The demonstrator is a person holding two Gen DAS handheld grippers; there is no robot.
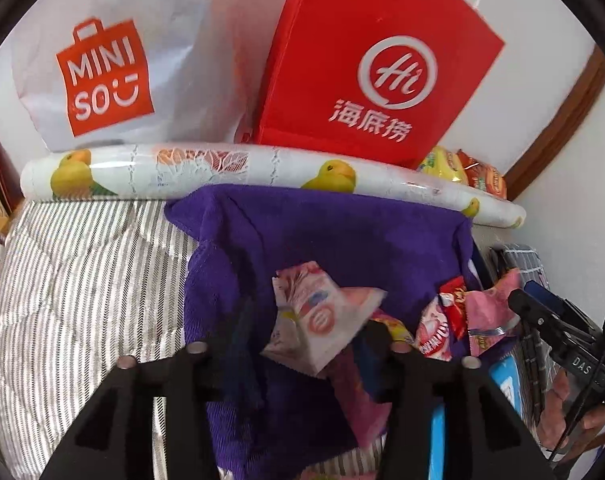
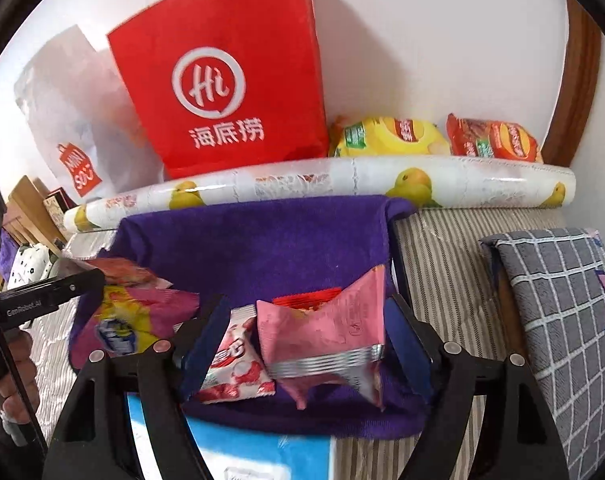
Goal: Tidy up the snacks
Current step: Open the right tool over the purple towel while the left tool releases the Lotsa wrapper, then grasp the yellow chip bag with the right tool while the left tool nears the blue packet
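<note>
Several snack packets lie on a purple cloth (image 1: 322, 232) (image 2: 254, 240) on a striped bed. My left gripper (image 1: 298, 344) is open around a pale pink-and-white packet (image 1: 322, 320); whether it touches it I cannot tell. My right gripper (image 2: 306, 332) is open with a pink foil-edged packet (image 2: 326, 332) between its fingers. A red-and-white strawberry packet (image 2: 234, 364) lies just left of it, and a yellow-and-magenta packet (image 2: 130, 320) lies further left. A red packet (image 1: 454, 308) lies beside the pink one in the left wrist view.
A red paper bag (image 2: 226, 80) and a white Miniso bag (image 1: 102, 80) stand against the wall behind a duck-print roll (image 2: 322, 184). Yellow (image 2: 386, 136) and orange (image 2: 494, 140) chip bags lie to the right. A grey checked pillow (image 2: 562, 312) lies at right, a blue box (image 2: 258, 456) in front.
</note>
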